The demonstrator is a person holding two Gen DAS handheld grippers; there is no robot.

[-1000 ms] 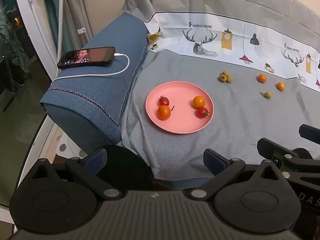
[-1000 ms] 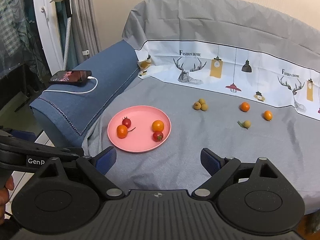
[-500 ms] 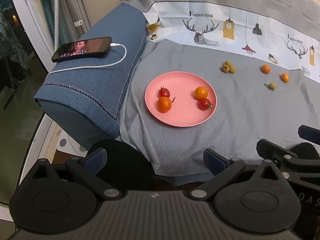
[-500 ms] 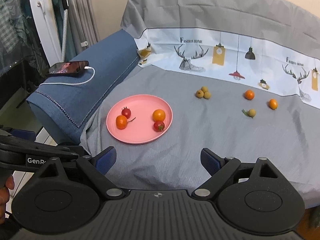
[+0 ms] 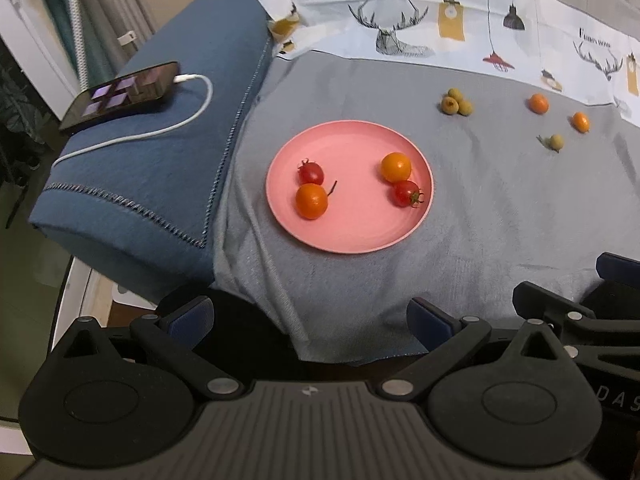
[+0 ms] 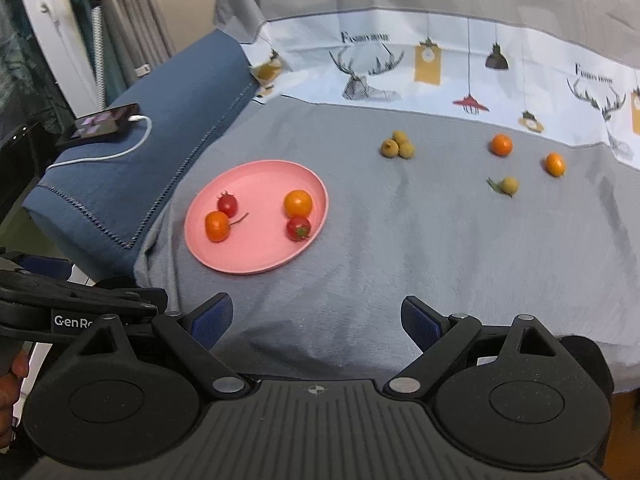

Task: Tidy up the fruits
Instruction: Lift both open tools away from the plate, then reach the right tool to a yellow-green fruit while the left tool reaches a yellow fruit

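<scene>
Pink plate point(image 6: 256, 258) holds four small fruits on grey cloth point(image 6: 400, 248), others loose toward two o'clock, as left gripper point(image 5: 308, 316) and right gripper point(image 6: 316, 316) hover spread wide, empty.

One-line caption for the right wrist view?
Open right gripper faces a pink plate holding four small fruits, with seven more scattered on the grey cloth.

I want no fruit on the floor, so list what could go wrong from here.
1. The plate sits near the front edge of the soft grey cover; pressing nearby could tilt it, and its round tomatoes might roll off.
2. The loose fruits, like the orange one, are small and round; open tongs closing off-centre may flick them away.
</scene>
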